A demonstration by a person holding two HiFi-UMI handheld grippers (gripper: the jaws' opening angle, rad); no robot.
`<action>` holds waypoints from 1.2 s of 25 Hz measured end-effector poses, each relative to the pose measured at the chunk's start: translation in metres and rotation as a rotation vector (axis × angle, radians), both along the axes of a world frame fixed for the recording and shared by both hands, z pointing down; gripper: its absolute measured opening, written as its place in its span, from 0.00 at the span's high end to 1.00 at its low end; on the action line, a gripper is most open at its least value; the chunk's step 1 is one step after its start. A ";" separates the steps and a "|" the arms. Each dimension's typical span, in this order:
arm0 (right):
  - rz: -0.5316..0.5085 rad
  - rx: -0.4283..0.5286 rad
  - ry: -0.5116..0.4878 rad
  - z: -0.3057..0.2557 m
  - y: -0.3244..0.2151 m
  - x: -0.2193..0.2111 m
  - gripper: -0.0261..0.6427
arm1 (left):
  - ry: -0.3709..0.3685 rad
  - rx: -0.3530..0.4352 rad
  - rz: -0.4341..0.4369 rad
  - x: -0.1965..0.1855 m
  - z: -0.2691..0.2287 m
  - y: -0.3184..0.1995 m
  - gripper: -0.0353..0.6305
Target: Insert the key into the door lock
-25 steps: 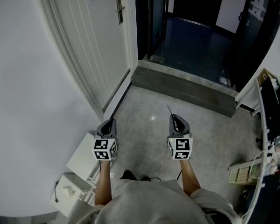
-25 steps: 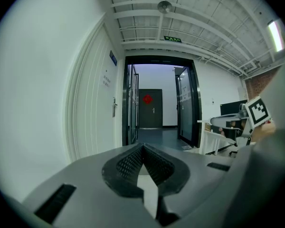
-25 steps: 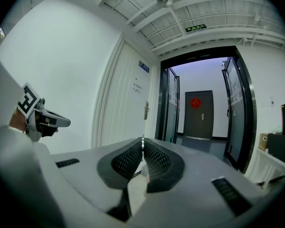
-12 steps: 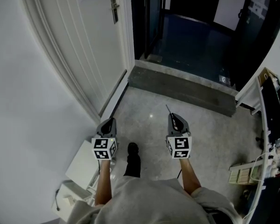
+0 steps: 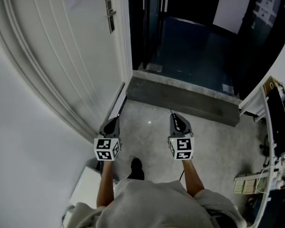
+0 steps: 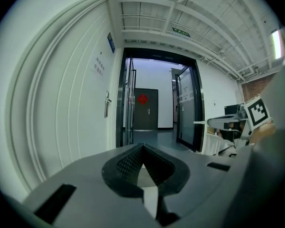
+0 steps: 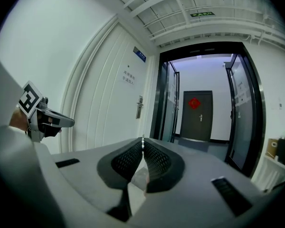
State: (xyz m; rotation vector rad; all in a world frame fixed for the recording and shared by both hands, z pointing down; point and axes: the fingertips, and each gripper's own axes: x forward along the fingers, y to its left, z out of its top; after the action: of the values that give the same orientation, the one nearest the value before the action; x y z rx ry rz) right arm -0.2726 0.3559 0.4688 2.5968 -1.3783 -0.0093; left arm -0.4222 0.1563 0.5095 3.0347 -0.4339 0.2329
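Note:
The white door [image 5: 71, 56] stands at the left, and its metal lock plate with handle [image 5: 109, 14] is high up and far ahead of both grippers. It also shows as the handle [image 6: 107, 103] and the handle [image 7: 139, 107] in the gripper views. My right gripper [image 5: 173, 116] is shut on the key [image 5: 171, 111], whose thin blade sticks out past the jaw tips; the key's tip [image 7: 142, 138] shows in the right gripper view [image 7: 142, 144]. My left gripper [image 5: 115, 119] is shut with nothing in it [image 6: 142, 147]. Both point forward over the floor.
A dark stone threshold [image 5: 180, 96] lies ahead, and behind it an open glass doorway leads into a dark corridor [image 5: 190, 37]. A white box [image 5: 88, 189] sits at the lower left. A cluttered desk edge [image 5: 270, 165] runs along the right. A far door [image 7: 196, 113] closes the corridor.
Both grippers and the person have moved forward towards the doorway. The door and its lock look nearer, and the white boxes at the lower left have slid mostly out of view.

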 end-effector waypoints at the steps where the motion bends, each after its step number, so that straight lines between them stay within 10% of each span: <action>1: 0.003 0.000 0.002 -0.002 -0.014 0.011 0.92 | 0.001 0.000 0.005 0.012 -0.002 -0.014 0.92; 15: 0.022 -0.010 0.023 -0.013 -0.178 0.135 0.92 | 0.020 0.000 0.031 0.147 -0.013 -0.182 0.92; 30: 0.043 -0.047 -0.026 0.023 -0.211 0.184 0.92 | -0.038 -0.018 0.062 0.199 0.017 -0.219 0.92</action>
State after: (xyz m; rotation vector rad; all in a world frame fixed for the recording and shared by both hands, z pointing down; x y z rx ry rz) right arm -0.0889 0.1448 0.4917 2.5957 -1.3149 0.0634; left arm -0.2229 -0.0623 0.5266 3.0337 -0.3381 0.2973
